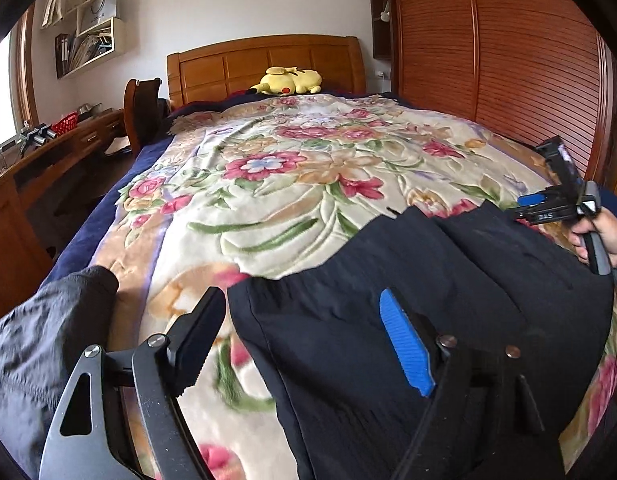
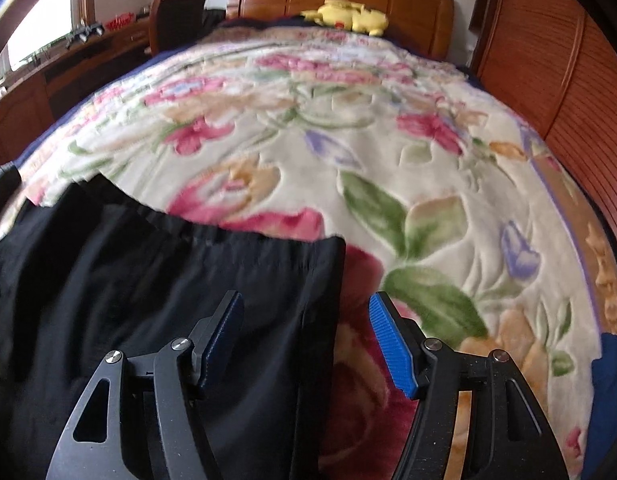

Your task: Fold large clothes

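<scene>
A black garment lies flat on the near end of the floral blanket, its far edge roughly straight. My left gripper stands open just above the garment's left edge, the black finger over the blanket and the blue pad over the cloth. My right gripper is open too, and the garment's right edge runs between its fingers without being pinched. In the left wrist view the right gripper shows at the far right, held by a hand.
A second dark grey garment lies bunched at the bed's near left corner. A yellow plush toy rests by the wooden headboard. A slatted wardrobe lines the right side; a desk and chair stand left.
</scene>
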The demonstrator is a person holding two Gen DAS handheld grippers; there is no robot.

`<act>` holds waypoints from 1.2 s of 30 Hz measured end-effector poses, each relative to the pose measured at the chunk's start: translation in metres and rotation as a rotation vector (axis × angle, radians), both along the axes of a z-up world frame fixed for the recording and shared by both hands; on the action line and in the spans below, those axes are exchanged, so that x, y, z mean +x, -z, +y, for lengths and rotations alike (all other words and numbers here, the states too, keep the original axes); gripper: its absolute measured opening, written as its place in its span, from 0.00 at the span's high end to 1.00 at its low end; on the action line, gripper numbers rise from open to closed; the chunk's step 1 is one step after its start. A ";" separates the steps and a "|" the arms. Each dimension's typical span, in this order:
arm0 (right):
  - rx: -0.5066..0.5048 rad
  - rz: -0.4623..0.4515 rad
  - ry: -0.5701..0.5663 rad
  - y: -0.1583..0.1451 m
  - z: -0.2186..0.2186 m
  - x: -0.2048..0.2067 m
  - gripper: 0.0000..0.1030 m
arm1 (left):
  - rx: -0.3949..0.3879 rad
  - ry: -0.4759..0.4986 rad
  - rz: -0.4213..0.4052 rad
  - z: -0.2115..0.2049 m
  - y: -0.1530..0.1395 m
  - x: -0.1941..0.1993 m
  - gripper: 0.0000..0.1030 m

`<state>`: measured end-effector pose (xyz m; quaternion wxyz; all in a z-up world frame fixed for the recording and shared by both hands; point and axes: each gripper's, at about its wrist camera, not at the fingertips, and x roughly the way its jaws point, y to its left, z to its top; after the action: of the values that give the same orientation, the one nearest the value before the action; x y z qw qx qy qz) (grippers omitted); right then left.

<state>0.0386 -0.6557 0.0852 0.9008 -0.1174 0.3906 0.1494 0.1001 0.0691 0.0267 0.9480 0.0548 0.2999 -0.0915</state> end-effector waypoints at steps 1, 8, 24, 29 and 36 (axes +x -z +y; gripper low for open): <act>0.000 0.017 0.002 0.004 0.000 0.004 0.35 | -0.006 0.000 0.005 0.000 0.001 -0.003 0.22; 0.049 0.093 -0.045 0.021 0.003 0.017 0.69 | -0.039 0.003 -0.004 0.006 0.007 -0.024 0.22; 0.000 -0.219 0.083 -0.028 -0.001 -0.015 0.95 | -0.006 -0.001 0.002 -0.003 0.007 -0.040 0.22; -0.080 -0.202 0.133 -0.020 0.008 -0.023 0.95 | 0.005 -0.016 0.018 -0.005 0.009 -0.049 0.22; 0.054 -0.167 0.105 -0.050 -0.006 -0.068 0.47 | -0.029 -0.022 0.017 -0.004 0.000 -0.071 0.22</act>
<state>-0.0298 -0.6619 0.1356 0.9395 -0.0845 0.3158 0.1020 0.0296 0.0651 0.0267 0.9471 0.0371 0.3070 -0.0859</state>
